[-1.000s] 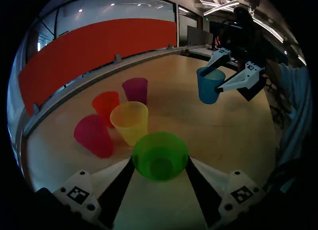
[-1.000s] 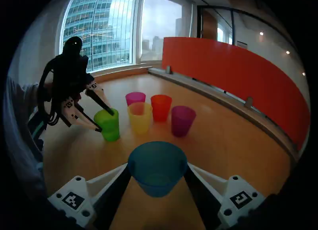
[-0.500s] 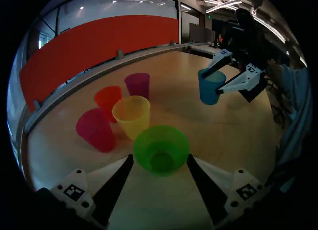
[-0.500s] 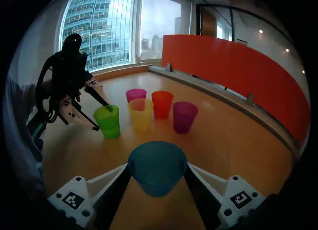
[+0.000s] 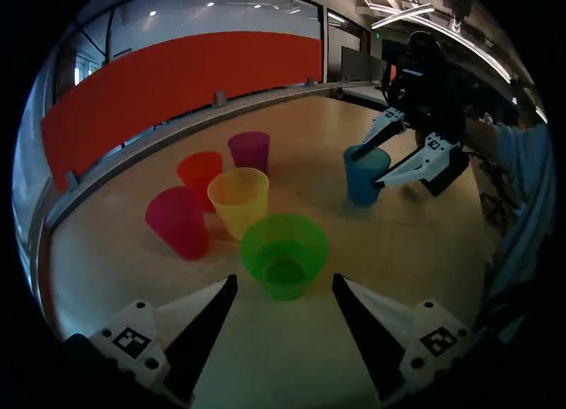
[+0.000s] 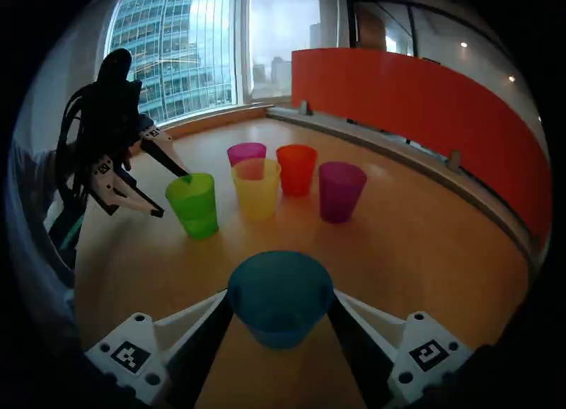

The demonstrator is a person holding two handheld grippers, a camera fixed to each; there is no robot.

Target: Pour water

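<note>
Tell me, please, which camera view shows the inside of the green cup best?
The left gripper view: the green cup stands close between the left gripper's open fingers, its mouth facing the camera. The right gripper view shows it farther off, from the side, beside the yellow cup.

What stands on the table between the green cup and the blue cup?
Nothing. In the right gripper view, a bare stretch of wooden table lies between the green cup and the blue cup.
</note>
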